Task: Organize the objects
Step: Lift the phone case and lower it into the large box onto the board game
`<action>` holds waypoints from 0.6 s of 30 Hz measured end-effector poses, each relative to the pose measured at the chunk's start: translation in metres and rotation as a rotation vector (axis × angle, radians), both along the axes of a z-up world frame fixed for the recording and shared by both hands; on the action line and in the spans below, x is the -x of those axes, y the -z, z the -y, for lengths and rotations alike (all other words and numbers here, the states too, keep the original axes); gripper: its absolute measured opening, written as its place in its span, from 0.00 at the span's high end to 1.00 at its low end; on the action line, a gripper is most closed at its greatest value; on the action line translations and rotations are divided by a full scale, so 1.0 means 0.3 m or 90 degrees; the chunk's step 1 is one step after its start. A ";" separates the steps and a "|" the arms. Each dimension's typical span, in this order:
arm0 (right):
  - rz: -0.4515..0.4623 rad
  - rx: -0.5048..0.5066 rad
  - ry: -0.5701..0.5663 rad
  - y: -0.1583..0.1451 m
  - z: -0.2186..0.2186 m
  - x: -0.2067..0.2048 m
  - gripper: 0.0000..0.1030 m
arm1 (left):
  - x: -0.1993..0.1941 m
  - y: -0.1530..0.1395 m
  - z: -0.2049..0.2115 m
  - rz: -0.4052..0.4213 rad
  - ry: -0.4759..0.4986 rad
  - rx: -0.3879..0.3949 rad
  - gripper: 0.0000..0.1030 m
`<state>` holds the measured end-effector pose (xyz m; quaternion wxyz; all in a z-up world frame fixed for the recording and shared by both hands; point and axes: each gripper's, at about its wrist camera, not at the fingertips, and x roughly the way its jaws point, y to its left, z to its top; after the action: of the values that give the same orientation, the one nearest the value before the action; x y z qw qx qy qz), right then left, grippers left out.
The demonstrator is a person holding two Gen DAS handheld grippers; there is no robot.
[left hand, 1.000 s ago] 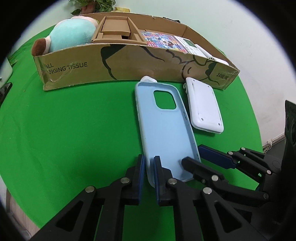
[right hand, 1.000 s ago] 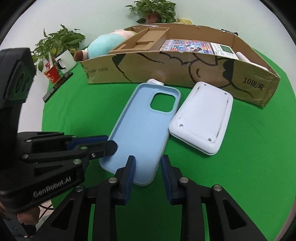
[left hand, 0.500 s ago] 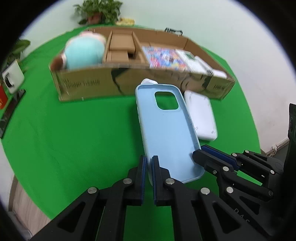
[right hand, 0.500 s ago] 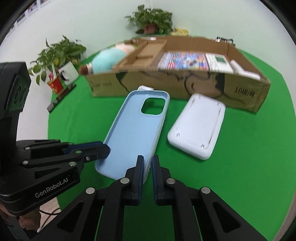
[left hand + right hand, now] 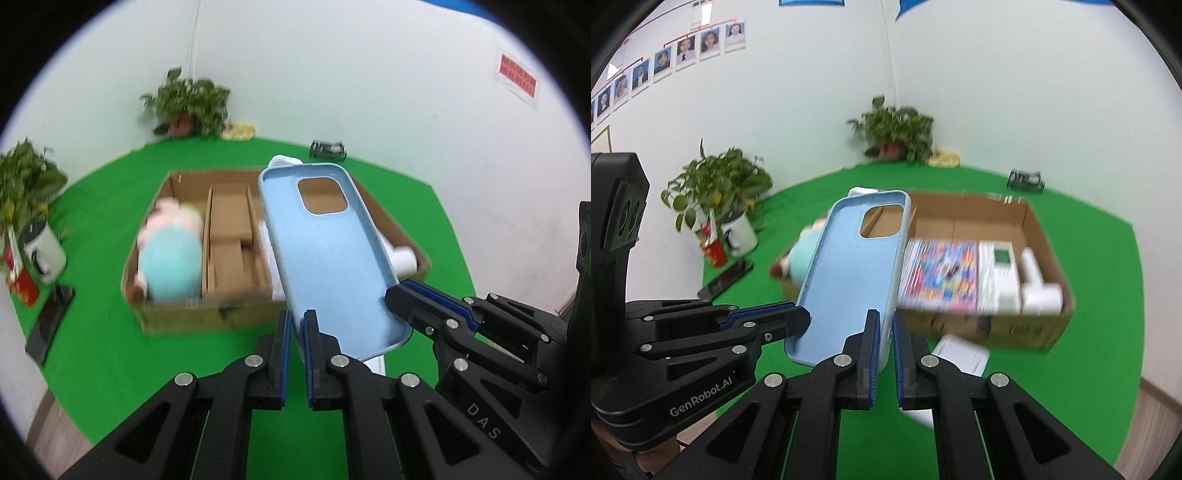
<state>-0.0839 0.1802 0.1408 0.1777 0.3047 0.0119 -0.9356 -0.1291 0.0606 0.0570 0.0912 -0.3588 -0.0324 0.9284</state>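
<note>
Both grippers hold a light blue phone case (image 5: 328,254) lifted above the green table, its inside facing the cameras. My left gripper (image 5: 294,332) is shut on the case's lower left edge. My right gripper (image 5: 884,334) is shut on its lower right edge, and the case shows in the right wrist view (image 5: 857,273) too. Behind the case lies an open cardboard box (image 5: 177,317), also in the right wrist view (image 5: 1027,334), with a teal plush toy (image 5: 170,262), cardboard inserts (image 5: 227,236), a colourful booklet (image 5: 942,277) and white items (image 5: 1030,284).
A white flat device (image 5: 960,354) lies on the green cloth (image 5: 96,350) in front of the box. Potted plants (image 5: 897,129) stand at the far corner and at the left (image 5: 720,192). A black tablet (image 5: 48,325) lies at the left. A small black object (image 5: 328,149) sits far back.
Both grippers have lifted the phone case off the table and tilted it up; the box now shows from above. The right gripper closed on the case's edge between the earliest frame and now.
</note>
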 end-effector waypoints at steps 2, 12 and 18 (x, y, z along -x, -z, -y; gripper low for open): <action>-0.013 -0.002 0.004 -0.048 -0.007 0.050 0.95 | 0.053 -0.037 -0.007 -0.008 0.006 -0.006 0.94; -0.026 -0.004 0.034 -0.204 -0.048 0.350 0.95 | 0.315 -0.135 -0.028 -0.017 0.033 -0.003 0.94; 0.024 -0.001 0.036 -0.200 -0.056 0.564 0.95 | 0.474 -0.087 -0.016 0.033 0.042 -0.004 0.94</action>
<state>-0.2530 0.1970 0.2006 0.1514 0.3223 0.0005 -0.9344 -0.2712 0.0655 0.0831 0.1220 -0.3836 -0.0259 0.9150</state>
